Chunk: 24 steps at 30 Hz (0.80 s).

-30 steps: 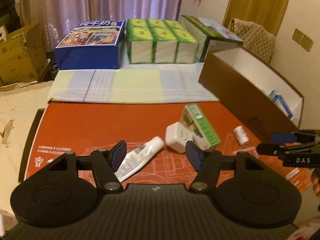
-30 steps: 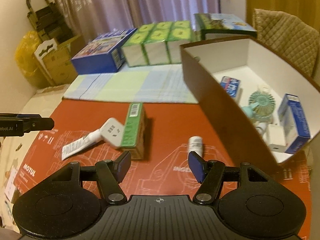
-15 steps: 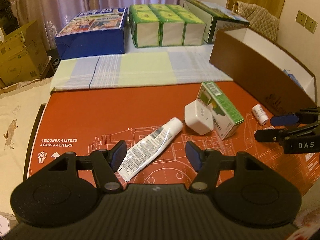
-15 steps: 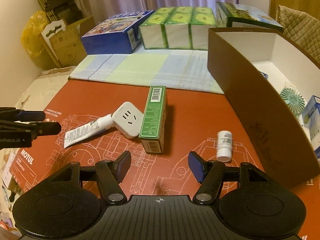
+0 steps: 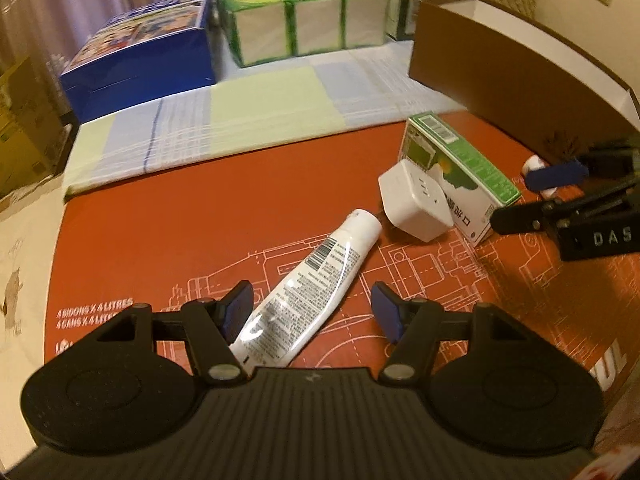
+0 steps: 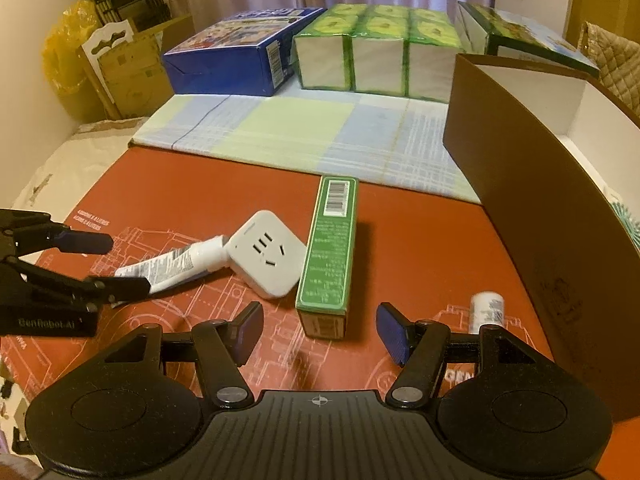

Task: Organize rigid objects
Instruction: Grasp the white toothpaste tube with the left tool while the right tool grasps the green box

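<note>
white tube (image 5: pixel 308 280) lying flat on the orange-red mat (image 5: pixel 200 216), its capped end just beside a white socket cube (image 5: pixel 416 204), its crimped end toward the camera; in the left wrist view the crimped end lies in the gap of the left gripper (image 5: pixel 310 310), whose blue pads (image 5: pixel 236 310) stand apart and do not press on it, though whether the near pad brushes the tube cannot be told. the socket cube leans against the long side of a green carton (image 6: pixel 330 248) lying on the mat, barcode end away from the right wrist camera. the right gripper (image 6: pixel 318 332) is poised over the near end of this carton, jaws spread wider than the carton and holding nothing. to the right of the carton, apart from it, a small white bottle (image 6: pixel 486 310) lies on its side near the wall of the brown cardboard box (image 6: pixel 520 184), which is white inside; a teal ribbed item at its edge is too cropped to identify. beyond the mat, a checked cloth (image 6: pixel 304 132) in pale green and blue; behind it, a blue printed box (image 6: pixel 236 60), a pack of green-wrapped blocks (image 6: pixel 380 56), and a dark green box (image 6: pixel 520 36) standing at a tilt. far left in the right wrist view, a cardboard carton (image 6: pixel 132 68) and a yellow bag (image 6: pixel 64 56).
</note>
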{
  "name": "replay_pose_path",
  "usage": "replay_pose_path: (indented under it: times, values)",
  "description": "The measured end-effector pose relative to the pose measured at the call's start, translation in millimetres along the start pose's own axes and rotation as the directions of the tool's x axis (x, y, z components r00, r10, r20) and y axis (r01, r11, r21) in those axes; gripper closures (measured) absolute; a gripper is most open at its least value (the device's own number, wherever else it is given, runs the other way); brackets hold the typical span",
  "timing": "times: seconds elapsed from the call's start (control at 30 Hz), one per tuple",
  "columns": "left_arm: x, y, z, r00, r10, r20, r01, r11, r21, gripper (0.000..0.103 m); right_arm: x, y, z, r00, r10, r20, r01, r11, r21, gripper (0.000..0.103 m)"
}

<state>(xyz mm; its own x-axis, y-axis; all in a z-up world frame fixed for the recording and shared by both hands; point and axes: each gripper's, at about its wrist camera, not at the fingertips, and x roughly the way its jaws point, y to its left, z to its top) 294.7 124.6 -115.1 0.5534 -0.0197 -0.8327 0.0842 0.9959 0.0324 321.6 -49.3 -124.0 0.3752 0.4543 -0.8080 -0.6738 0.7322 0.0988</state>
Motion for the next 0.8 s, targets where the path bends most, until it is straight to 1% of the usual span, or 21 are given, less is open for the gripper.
replay_pose_path:
  times: [0.2, 0.27, 0.33, 0.4, 0.43, 0.47, 0.53, 0.63, 0.7, 0.73, 0.8]
  values:
    - [21, 3, 4, 1.0, -0.024, -0.02, 0.025, 0.998, 0.049, 0.042, 15, 3, 3, 0.999, -0.041, -0.008, 0.041, 0.999, -0.021, 0.045]
    - [28, 4, 5, 0.999, -0.035, -0.027, 0.037, 0.997, 0.064, 0.042, 17, 3, 4, 0.999, -0.044, -0.012, 0.044, 0.999, -0.018, 0.051]
    - [34, 4, 6, 0.999, -0.038, -0.036, 0.041, 0.996, 0.082, 0.042, 20, 3, 5, 0.999, -0.047, -0.018, 0.047, 0.999, -0.014, 0.054]
    - [39, 4, 7, 0.998, -0.041, -0.038, 0.045, 0.994, 0.101, 0.042, 23, 3, 5, 0.998, -0.052, -0.019, 0.052, 0.999, -0.016, 0.06]
    - [41, 4, 7, 0.998, -0.048, -0.039, 0.052, 0.993, 0.106, 0.041, 23, 4, 6, 0.998, -0.055, -0.02, 0.055, 0.998, -0.016, 0.063]
    - [43, 5, 7, 0.998, -0.054, -0.042, 0.058, 0.993, 0.107, 0.041, 24, 4, 6, 0.998, -0.057, -0.022, 0.057, 0.998, -0.015, 0.068]
    - [46, 7, 8, 0.997, -0.061, -0.046, 0.065, 0.992, 0.108, 0.042, 24, 4, 5, 0.998, -0.055, -0.023, 0.055, 0.998, -0.013, 0.074]
    - [48, 9, 8, 0.996, -0.079, -0.048, 0.084, 0.99, 0.112, 0.043, 23, 4, 5, 0.997, -0.068, -0.022, 0.068, 0.998, -0.019, 0.076]
    - [50, 9, 8, 0.994, -0.095, -0.05, 0.1, 0.989, 0.111, 0.048, 22, 3, 4, 0.997, -0.074, -0.024, 0.073, 0.997, -0.024, 0.076]
    - [49, 9, 8, 0.994, -0.102, -0.044, 0.106, 0.988, 0.109, 0.054, 21, 2, 3, 0.997, -0.077, -0.027, 0.076, 0.997, -0.023, 0.076]
    - [49, 6, 9, 0.994, -0.104, -0.041, 0.108, 0.989, 0.1, 0.058, 18, -1, 1, 0.996, -0.086, -0.031, 0.086, 0.996, -0.015, 0.076]
